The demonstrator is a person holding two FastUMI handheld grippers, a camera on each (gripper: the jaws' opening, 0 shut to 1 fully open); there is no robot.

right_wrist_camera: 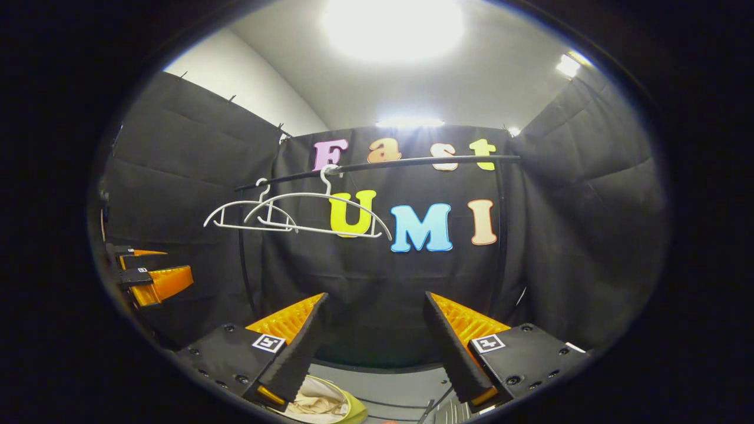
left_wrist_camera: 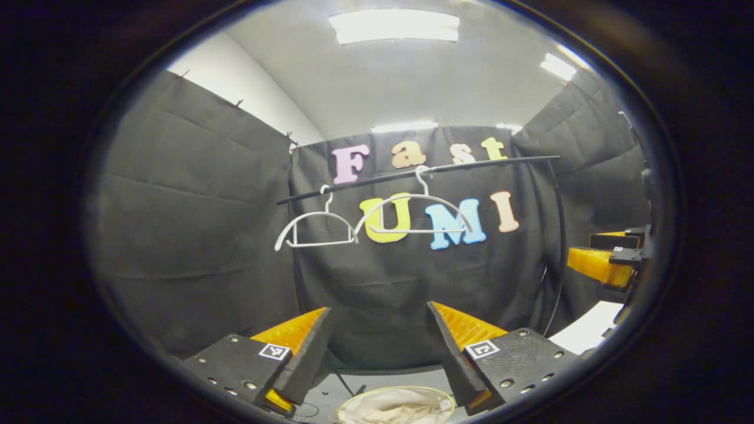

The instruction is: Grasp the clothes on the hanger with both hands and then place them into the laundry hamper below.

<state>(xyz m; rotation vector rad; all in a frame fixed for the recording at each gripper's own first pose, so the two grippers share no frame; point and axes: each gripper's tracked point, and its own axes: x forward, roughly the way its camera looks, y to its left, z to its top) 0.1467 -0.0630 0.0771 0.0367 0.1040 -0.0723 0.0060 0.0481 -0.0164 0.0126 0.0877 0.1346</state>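
Both hangers hang bare on the rail, cloth lies in the hamper, so left gripper and right gripper hold spread, empty jaws.

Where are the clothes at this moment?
The clothes lie in the laundry hamper at the bottom of the left gripper view, below the open left tool; both white hangers on the black rail hang bare.
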